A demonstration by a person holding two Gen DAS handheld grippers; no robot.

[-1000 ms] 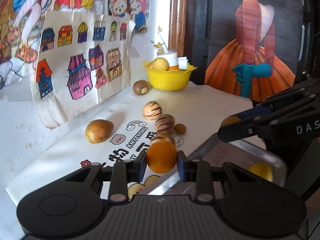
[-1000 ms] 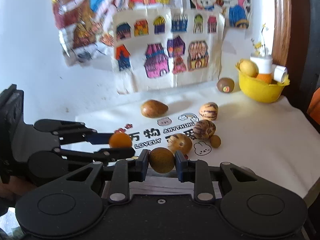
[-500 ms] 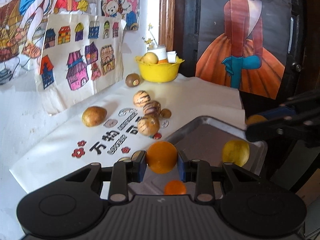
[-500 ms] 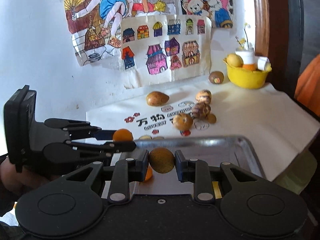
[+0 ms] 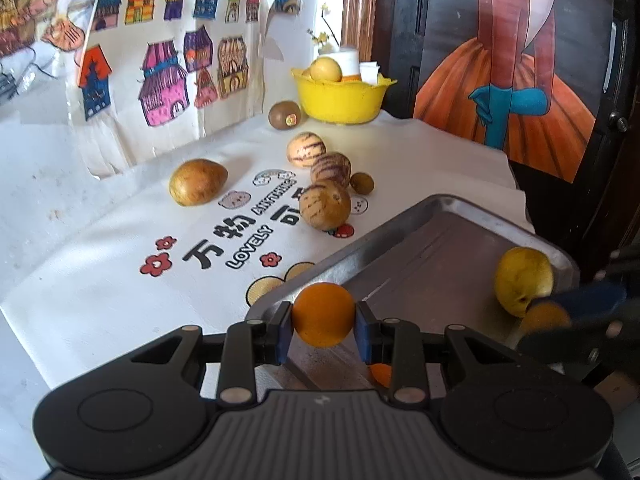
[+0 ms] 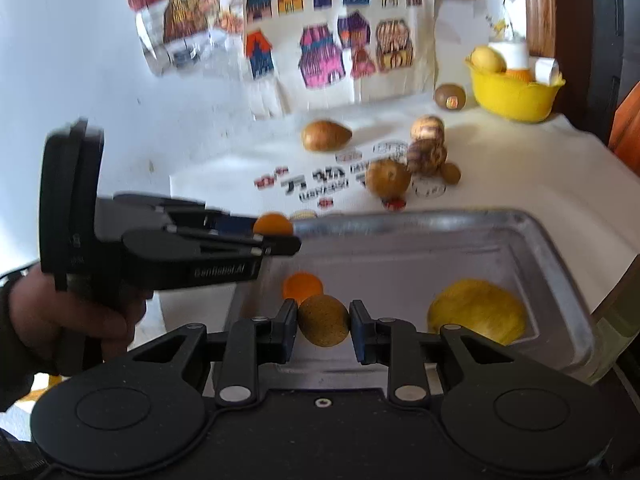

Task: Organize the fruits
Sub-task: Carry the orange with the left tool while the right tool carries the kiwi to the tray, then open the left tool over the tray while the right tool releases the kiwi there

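Observation:
My left gripper (image 5: 323,316) is shut on an orange (image 5: 323,314) and holds it over the near left corner of the metal tray (image 5: 448,216). My right gripper (image 6: 323,320) is shut on a brown round fruit (image 6: 323,320) above the tray (image 6: 540,236). In the tray lie a yellow fruit (image 6: 476,310) and a small orange fruit (image 6: 302,286). The left gripper also shows in the right wrist view (image 6: 280,236), at the tray's left rim. On the cloth lie three striped melons (image 5: 325,205), a brown mango-like fruit (image 5: 197,182), a small brown fruit (image 5: 362,183) and a kiwi (image 5: 285,115).
A yellow bowl (image 5: 340,98) with a fruit and small containers stands at the far corner. Paper drawings hang on the wall on the left. A dark panel with a painted figure stands behind the table on the right. The table's right edge lies just beyond the tray.
Both grippers have pulled back from the loose fruit on the cloth to above the tray, each still holding its fruit. The right gripper has dropped lower over the tray.

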